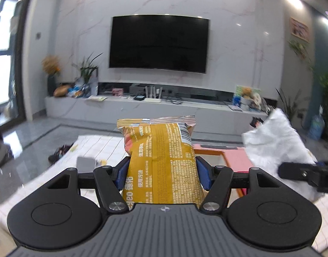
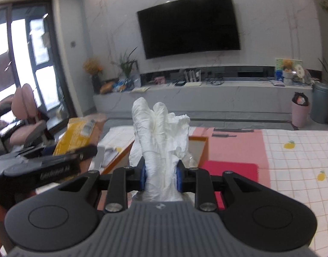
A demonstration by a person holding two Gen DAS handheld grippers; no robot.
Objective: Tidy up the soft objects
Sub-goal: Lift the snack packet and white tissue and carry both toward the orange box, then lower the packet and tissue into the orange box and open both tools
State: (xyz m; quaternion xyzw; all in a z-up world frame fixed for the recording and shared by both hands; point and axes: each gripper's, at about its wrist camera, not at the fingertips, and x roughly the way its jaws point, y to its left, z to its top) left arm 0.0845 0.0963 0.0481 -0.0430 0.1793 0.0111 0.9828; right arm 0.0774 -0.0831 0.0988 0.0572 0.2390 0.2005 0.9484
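Note:
My left gripper [image 1: 163,174] is shut on a yellow snack packet [image 1: 164,160] and holds it upright above the table. My right gripper [image 2: 161,176] is shut on a white crumpled soft bundle [image 2: 161,137], also held up. In the left wrist view the white bundle [image 1: 277,145] and the right gripper show at the right. In the right wrist view the yellow packet [image 2: 78,135] and the left gripper show at the left. An orange-rimmed box [image 2: 198,147] sits just beyond the right gripper.
The table has a white checked cloth with lemons [image 2: 303,150] and a pink mat [image 2: 234,147]. A red pad [image 2: 234,169] lies on it. Dark flat items [image 2: 232,131] lie at the far edge. A TV wall and cabinet stand beyond.

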